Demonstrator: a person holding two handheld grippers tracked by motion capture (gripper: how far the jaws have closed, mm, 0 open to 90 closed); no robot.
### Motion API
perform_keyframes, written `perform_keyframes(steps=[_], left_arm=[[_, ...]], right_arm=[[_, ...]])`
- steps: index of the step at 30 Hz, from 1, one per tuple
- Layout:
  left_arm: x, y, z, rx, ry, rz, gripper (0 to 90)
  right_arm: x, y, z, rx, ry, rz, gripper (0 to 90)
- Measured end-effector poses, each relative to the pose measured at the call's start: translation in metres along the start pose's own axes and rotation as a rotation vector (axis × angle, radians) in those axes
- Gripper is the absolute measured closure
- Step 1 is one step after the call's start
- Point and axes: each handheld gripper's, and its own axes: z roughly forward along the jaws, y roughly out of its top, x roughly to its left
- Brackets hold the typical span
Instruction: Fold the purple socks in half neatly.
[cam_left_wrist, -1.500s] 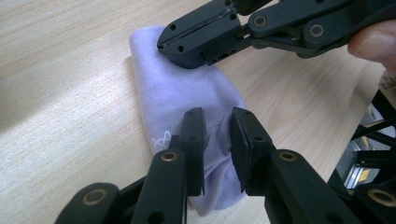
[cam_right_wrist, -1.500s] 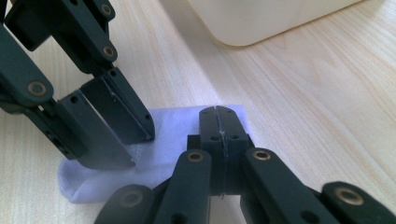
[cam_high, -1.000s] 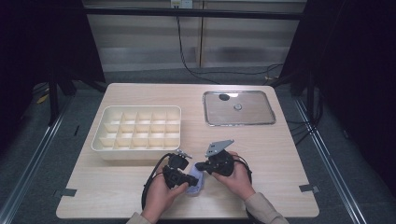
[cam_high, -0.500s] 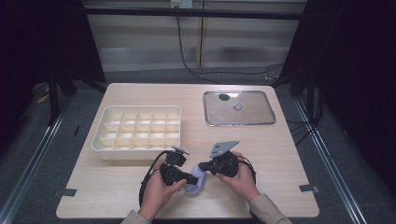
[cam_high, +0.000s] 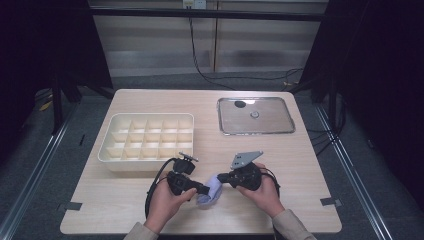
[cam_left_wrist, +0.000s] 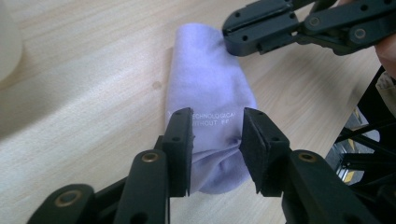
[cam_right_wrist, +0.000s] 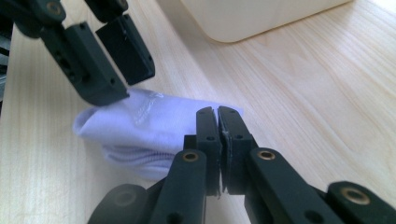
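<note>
compared to a second ago both hands have slid a bit toward my edge of the pale wooden table (cam_high: 300, 200) and the cloth bundle sits lower between them, nothing else on the table shifted.

going big to small: the table itself, then the cream plastic organiser tray with its grid of small compartments (cam_high: 145, 140) on the left half, then the shiny rectangular metal tray (cam_high: 280, 125) at the far right with a couple of small round bits on it that i can't make out.

near the front edge is the small lilac cloth, folded into a soft roll (cam_high: 211, 190), lying on the wood right between the two tools. there's tiny white printed lettering on it in the left gripper view.

left gripper (cam_left_wrist: 215, 140): jaws partly apart, straddling the near end of the cloth with fabric bunched between them, pads about touching it. right gripper (cam_right_wrist: 217, 122): jaws pressed together at the other end of the roll; can't tell if any fabric is pinched in there.
</note>
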Motion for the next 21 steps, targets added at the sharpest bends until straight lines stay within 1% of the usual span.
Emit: perform_keyframes(steps=[4,6,7,8,9,12,13,15,17,18,19,20,21], left_arm=[[0.003,0.003,-0.005,-0.015,0.005,-0.013,59.9],[0.005,0.004,-0.006,-0.008,0.013,-0.010,58.8],[0.006,0.004,-0.006,-0.008,0.011,-0.019,58.3],[0.007,0.004,-0.006,-0.005,0.014,-0.017,57.7],[0.008,0.004,-0.005,-0.011,0.010,-0.028,57.4],[0.011,0.005,-0.004,-0.003,0.011,-0.037,56.9],[0.012,0.005,-0.003,-0.006,0.012,-0.046,56.6],[0.015,0.005,-0.002,0.008,0.004,-0.041,56.3],[0.016,0.005,0.000,0.002,0.004,-0.057,55.8],[0.017,0.005,0.002,-0.002,0.005,-0.062,55.4],[0.018,0.006,0.002,0.012,0.005,-0.052,55.0],[0.019,0.006,0.003,0.014,0.002,-0.053,54.9],[0.019,0.006,0.004,0.010,-0.008,-0.066,54.6]], right_arm=[[0.000,-0.004,-0.006,-0.001,-0.007,0.001,87.0],[0.000,-0.007,-0.008,-0.003,-0.009,-0.006,86.9],[0.001,-0.008,-0.009,0.001,-0.008,-0.001,86.6],[0.001,-0.010,-0.010,0.001,-0.007,0.003,86.5],[0.001,-0.011,-0.010,0.001,-0.011,-0.001,86.5],[0.003,-0.016,-0.011,0.010,-0.006,0.001,86.5],[0.003,-0.017,-0.011,0.014,-0.007,0.001,86.5],[0.004,-0.020,-0.011,0.016,-0.004,0.003,86.5],[0.005,-0.023,-0.012,0.017,-0.002,0.012,86.5],[0.005,-0.024,-0.012,0.021,-0.002,0.006,86.5],[0.006,-0.025,-0.012,0.026,0.005,0.006,86.5],[0.008,-0.026,-0.012,0.029,0.003,0.008,86.5],[0.008,-0.027,-0.011,0.035,0.009,0.003,86.5]])
